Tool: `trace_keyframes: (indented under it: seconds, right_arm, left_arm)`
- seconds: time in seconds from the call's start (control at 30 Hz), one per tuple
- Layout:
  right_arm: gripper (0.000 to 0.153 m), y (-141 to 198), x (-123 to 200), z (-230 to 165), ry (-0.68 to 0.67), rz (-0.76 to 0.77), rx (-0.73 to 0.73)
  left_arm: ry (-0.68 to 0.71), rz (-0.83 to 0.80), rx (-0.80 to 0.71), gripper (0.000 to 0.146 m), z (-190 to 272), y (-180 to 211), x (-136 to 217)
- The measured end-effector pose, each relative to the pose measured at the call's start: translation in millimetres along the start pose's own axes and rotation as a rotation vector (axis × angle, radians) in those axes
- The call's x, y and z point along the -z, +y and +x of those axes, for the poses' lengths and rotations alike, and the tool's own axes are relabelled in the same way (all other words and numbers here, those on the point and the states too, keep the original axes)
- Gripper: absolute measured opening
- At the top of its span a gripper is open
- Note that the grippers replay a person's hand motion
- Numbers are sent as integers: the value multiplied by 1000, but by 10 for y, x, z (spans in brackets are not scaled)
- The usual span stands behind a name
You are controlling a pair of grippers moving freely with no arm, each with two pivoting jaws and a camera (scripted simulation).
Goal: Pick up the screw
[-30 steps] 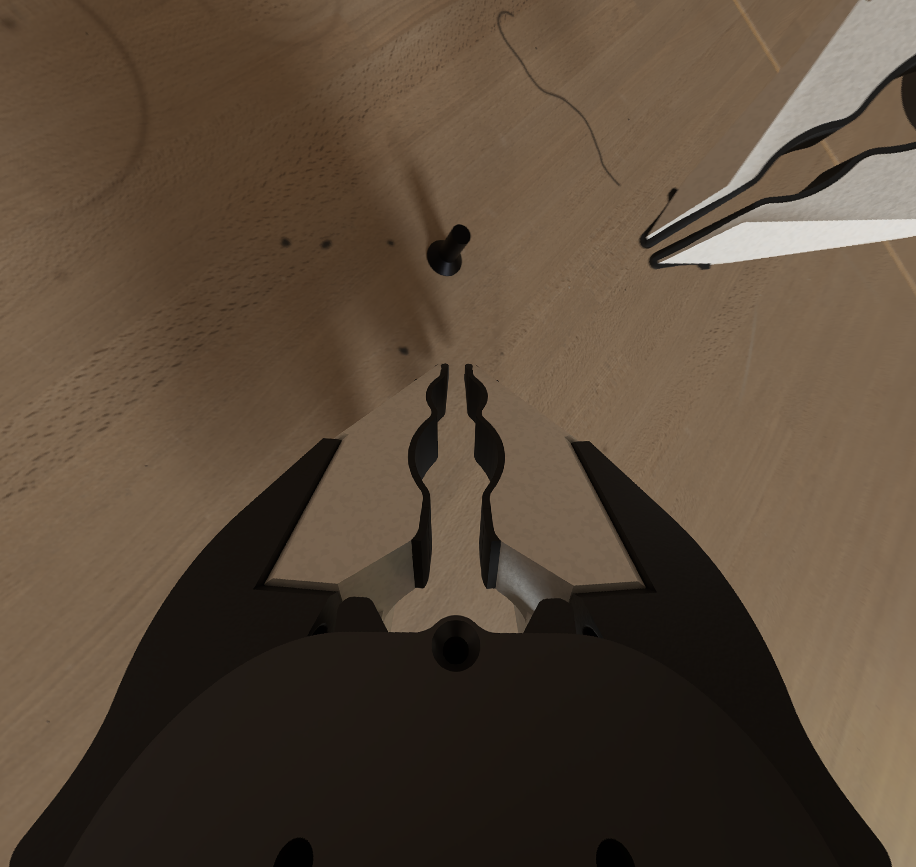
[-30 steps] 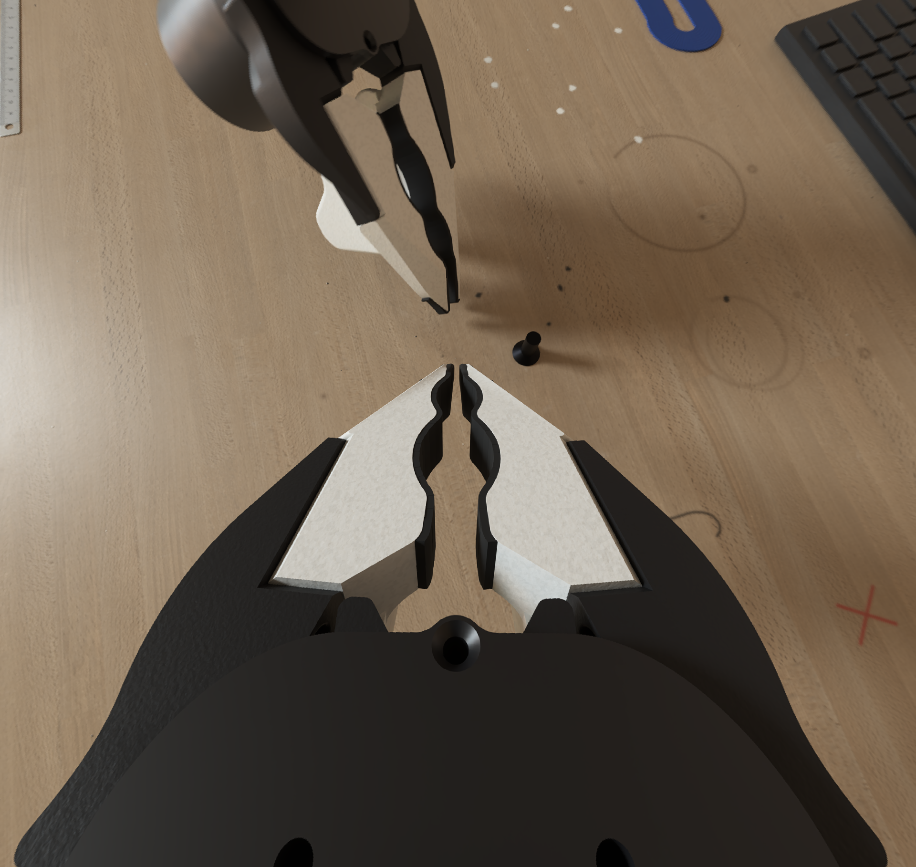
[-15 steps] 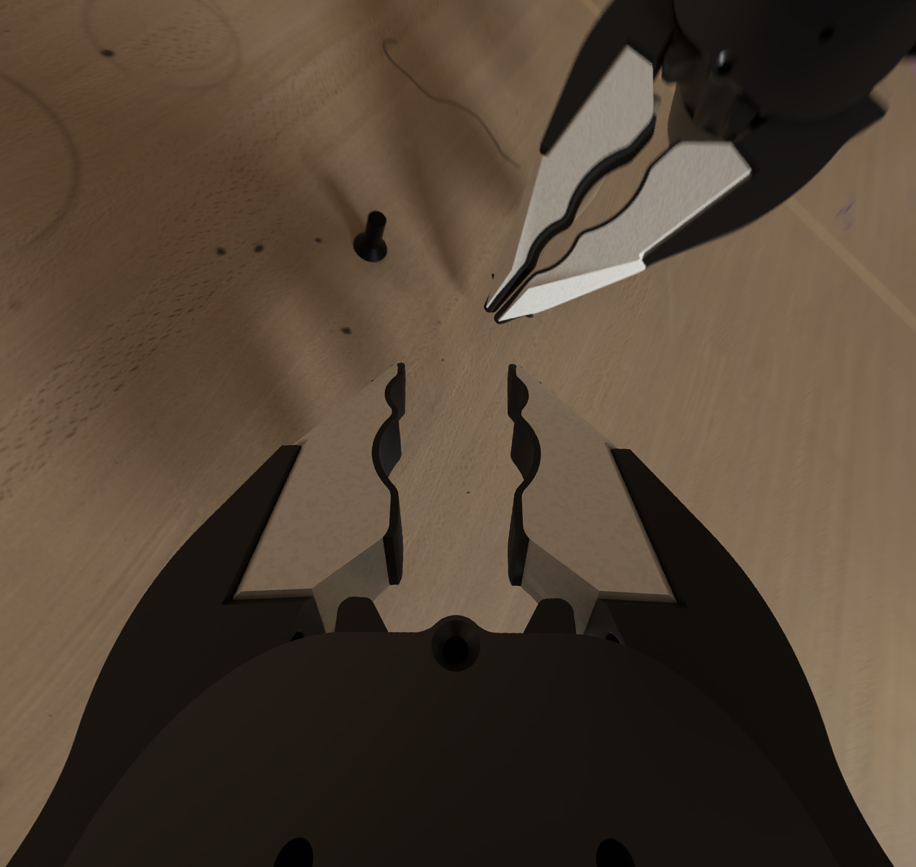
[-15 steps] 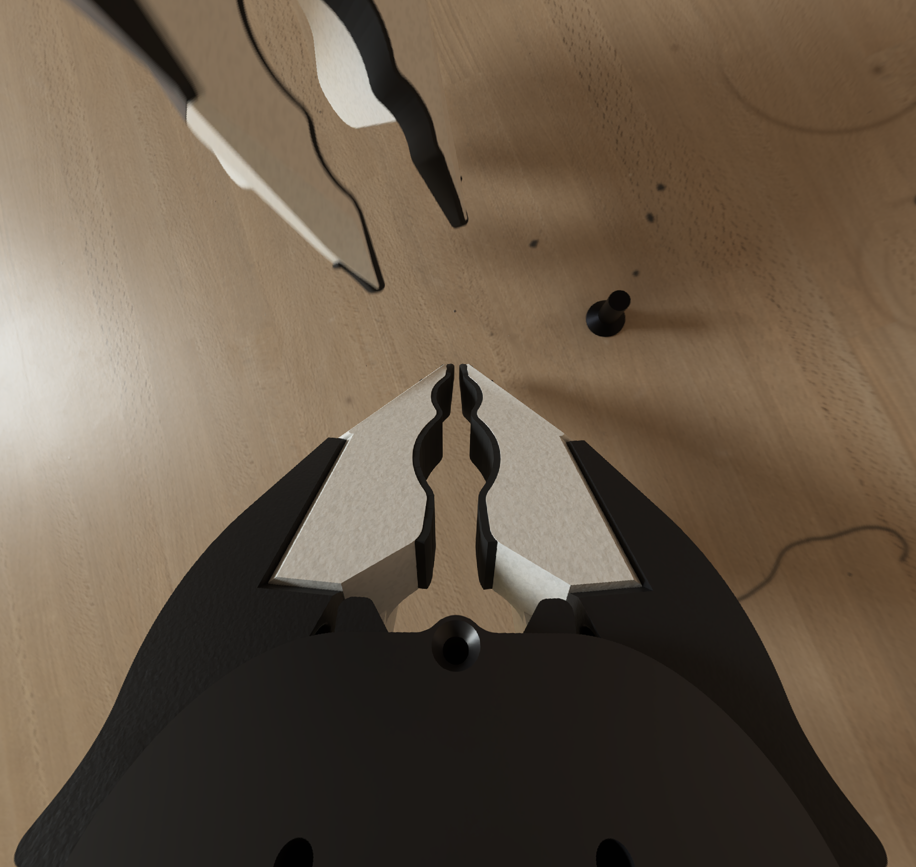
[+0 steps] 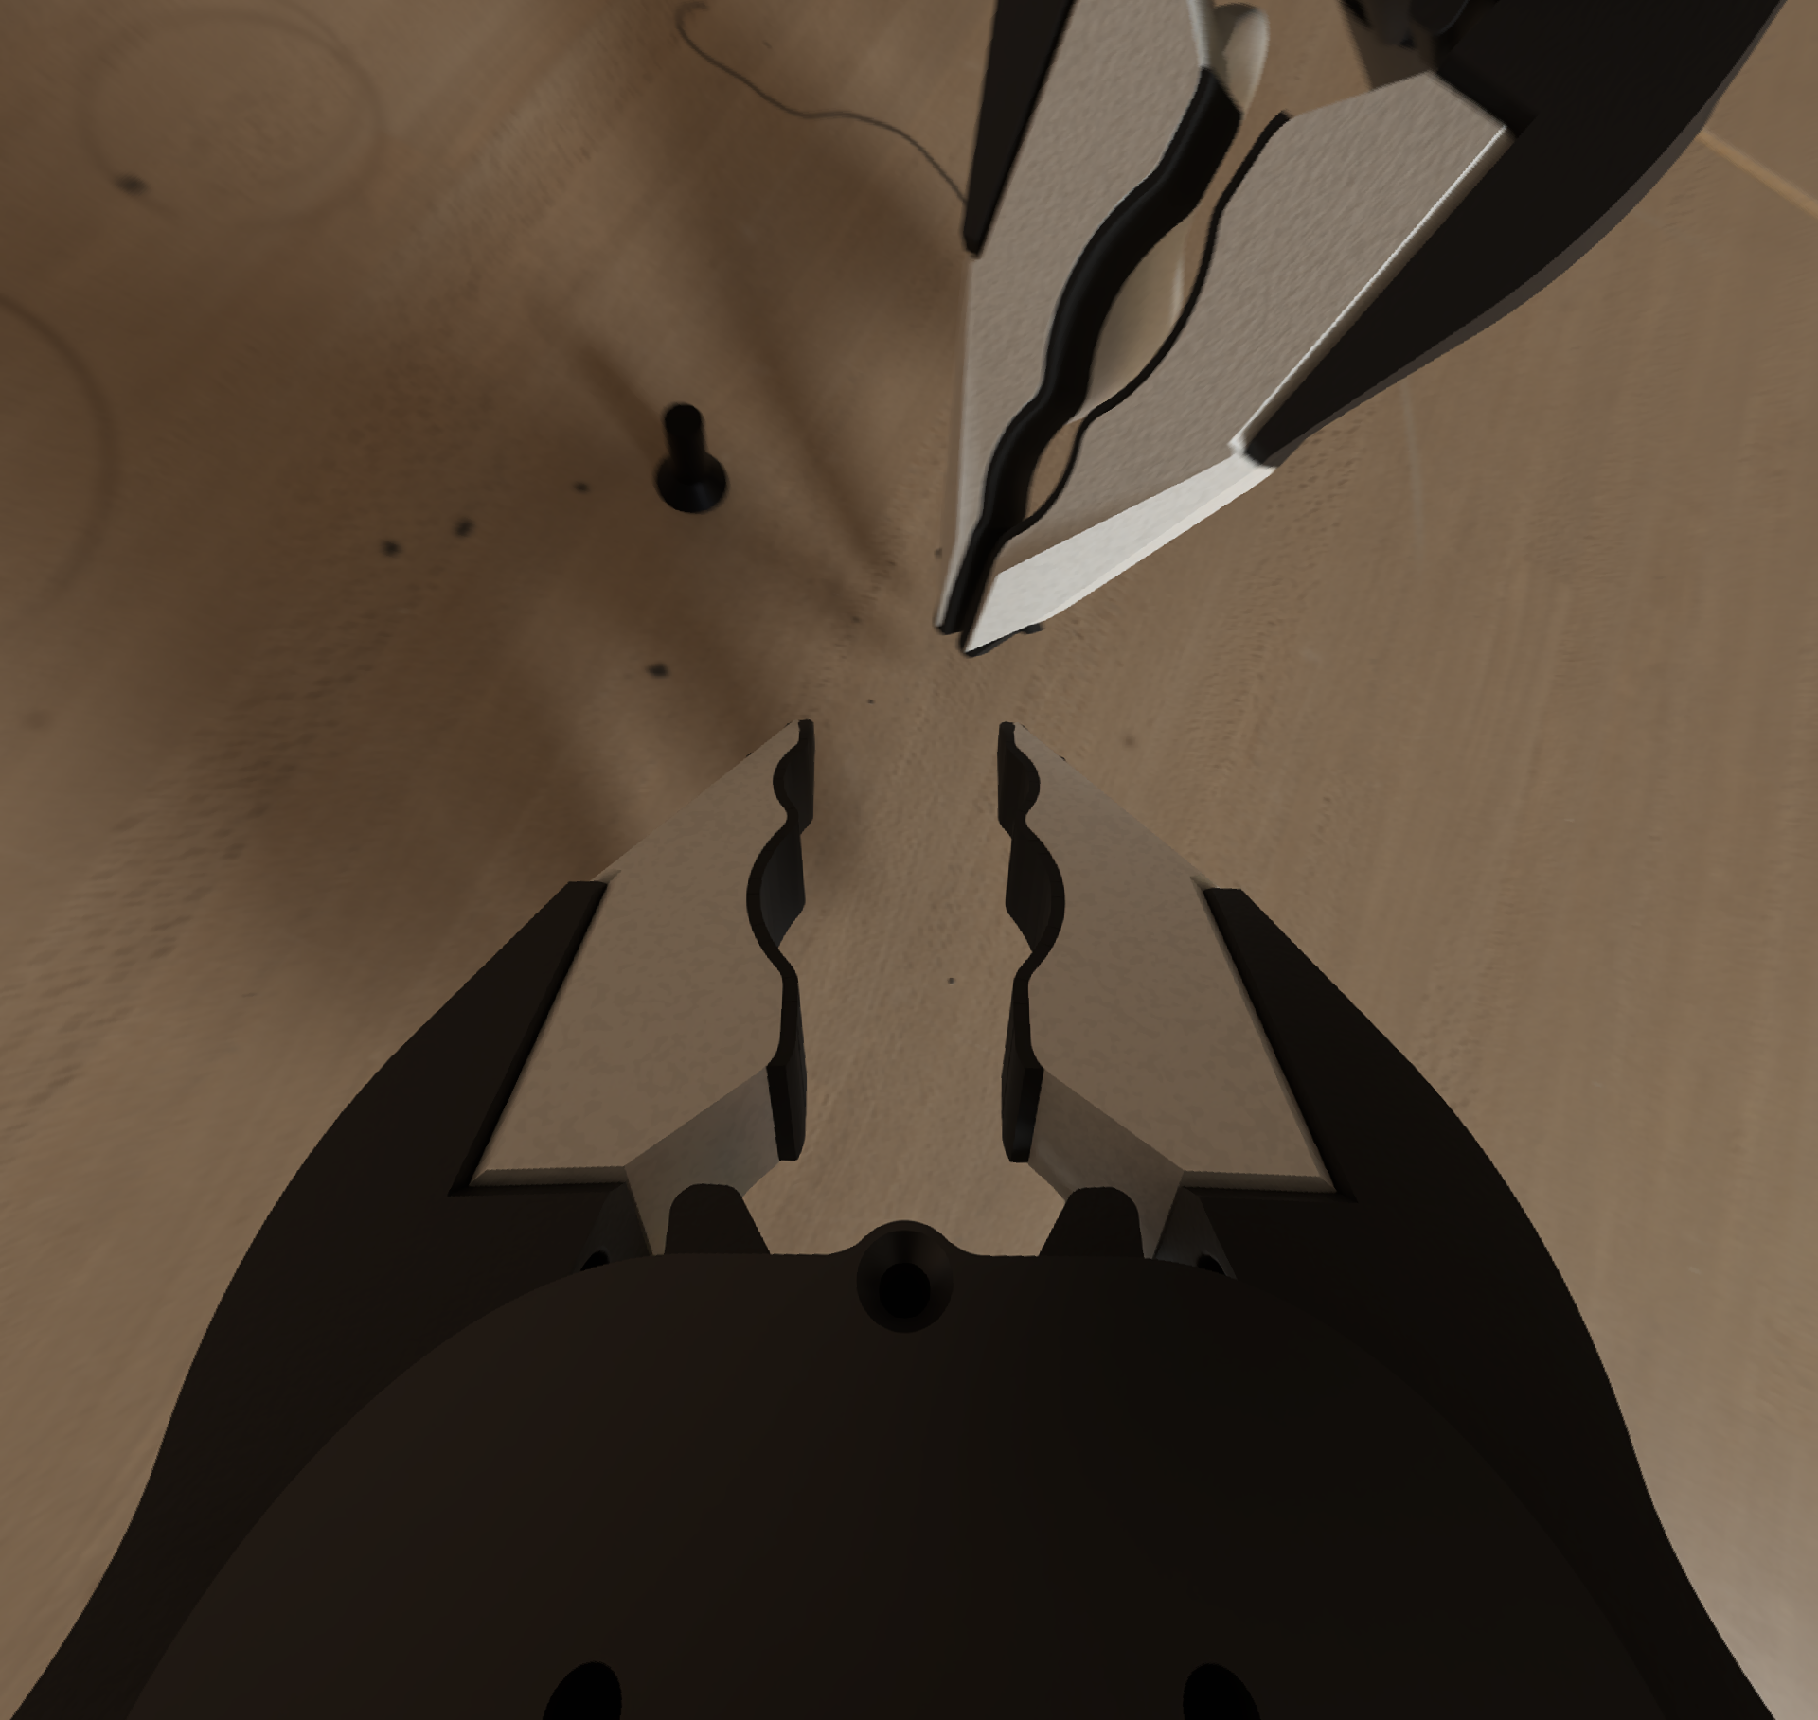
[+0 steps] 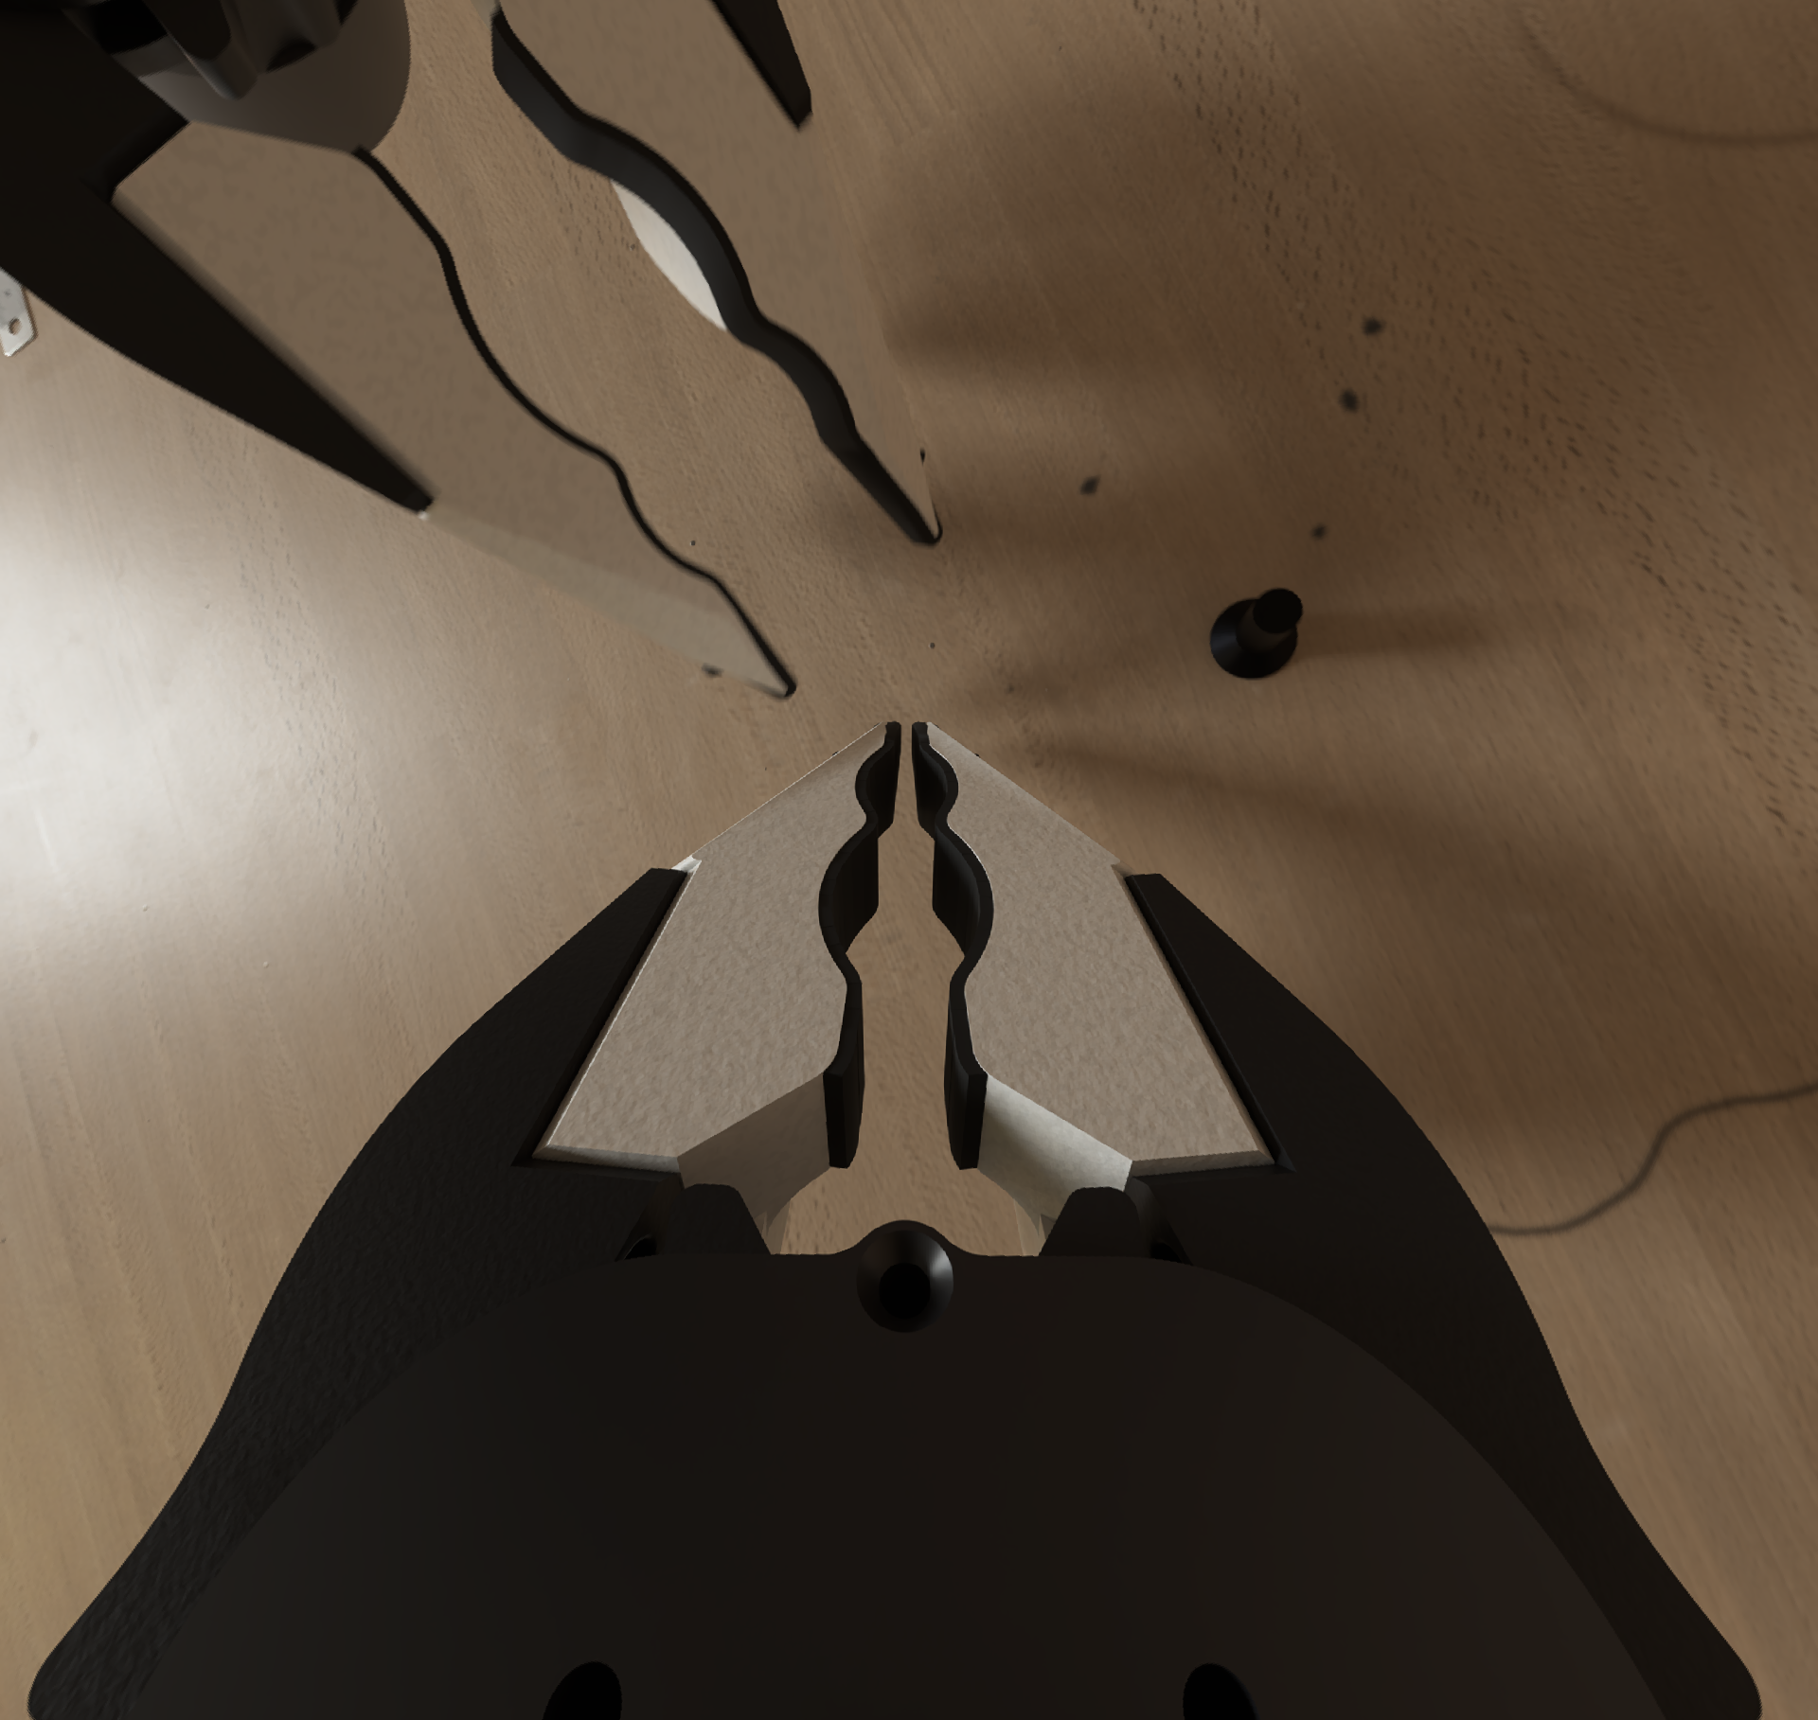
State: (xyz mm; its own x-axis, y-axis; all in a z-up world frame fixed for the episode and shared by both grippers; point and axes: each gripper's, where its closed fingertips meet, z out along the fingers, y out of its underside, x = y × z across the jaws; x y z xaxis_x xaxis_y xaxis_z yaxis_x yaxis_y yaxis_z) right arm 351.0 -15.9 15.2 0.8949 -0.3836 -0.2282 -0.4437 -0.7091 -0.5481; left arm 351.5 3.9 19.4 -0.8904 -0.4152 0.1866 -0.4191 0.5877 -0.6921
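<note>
The screw (image 5: 692, 473) lies on the table (image 5: 1476, 886) at ten o'clock from the spread, empty left tongs (image 5: 905, 738). It sits at two o'clock from the right tongs (image 6: 906, 738), pressed nearly together. Its thread is indistinct.

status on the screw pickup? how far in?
Early. Done: the left claw is open, fingers apart. In hand: nothing; the screw stands head-down on the table, off to the left of the left claw's gap, untouched. The right claw is shut and empty, with the screw to its right. Left: line up, close on it, lift.
</note>
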Motion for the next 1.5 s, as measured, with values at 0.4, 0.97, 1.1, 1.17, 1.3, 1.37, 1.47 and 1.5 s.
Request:
trace_keyframes:
  seconds: [0.4,0.97,1.1,1.17,1.3,1.37,1.47,1.5]
  right_arm:
    - [2,156,427,270,73,67,-51]
    - [2,83,523,236,30,149,-60]
    - [2,24,471,168,6,159,-53]
    - [2,-28,460,147,13,166,-35]
    - [2,-180,491,54,-96,237,-100]
    - [2,-247,515,33,-140,275,-143]
    - [2,-332,540,5,-173,313,-183]
    - [2,-357,545,2,-183,329,-202]
  left_arm:
    - [-192,-169,-97,25,-484,-565,-240]
    - [-150,20,151,8,-501,-649,-257]
    - [-4,368,406,8,-523,-894,6]
    - [43,485,510,8,-551,-938,102]
    - [132,672,580,8,-519,-1090,276]
    - [138,738,567,8,-502,-1161,339]
    - [120,785,512,8,-449,-1247,399]
    - [108,787,488,8,-425,-1266,406]
